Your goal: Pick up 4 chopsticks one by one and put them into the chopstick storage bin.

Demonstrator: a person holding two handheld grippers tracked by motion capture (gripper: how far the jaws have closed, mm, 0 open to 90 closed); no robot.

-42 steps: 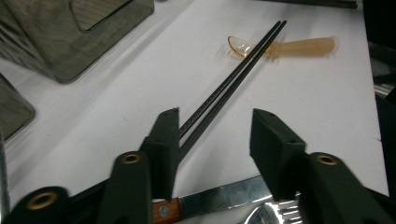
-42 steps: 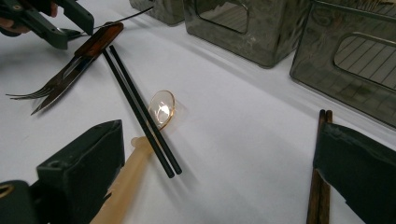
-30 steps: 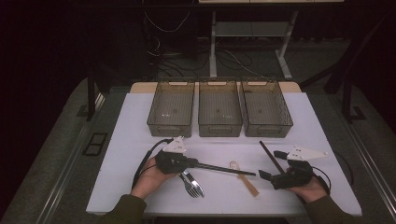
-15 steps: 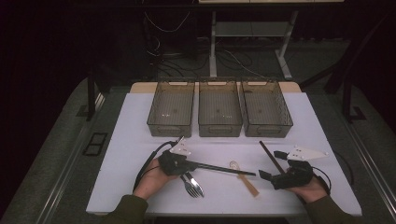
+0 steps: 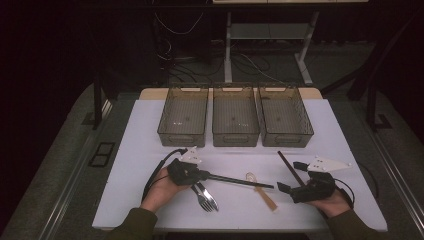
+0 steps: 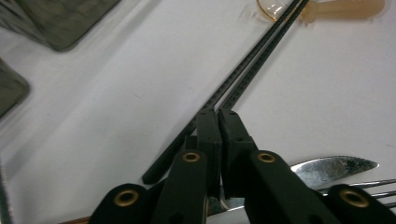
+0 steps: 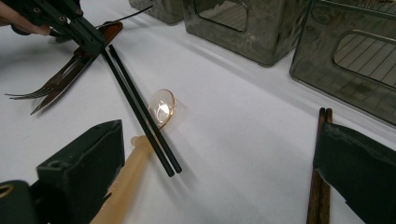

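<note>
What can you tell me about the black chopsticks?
The black chopsticks are two thin, straight, matte dark sticks lying side by side, nearly level above the white table. The left gripper is shut on one end. The far ends cross over the clear spoon with its tan handle.

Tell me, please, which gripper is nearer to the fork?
Left. The left gripper sits right beside the fork, its jaws shut on the black chopsticks just above it. The right gripper is across the table, past the spoon.
</note>
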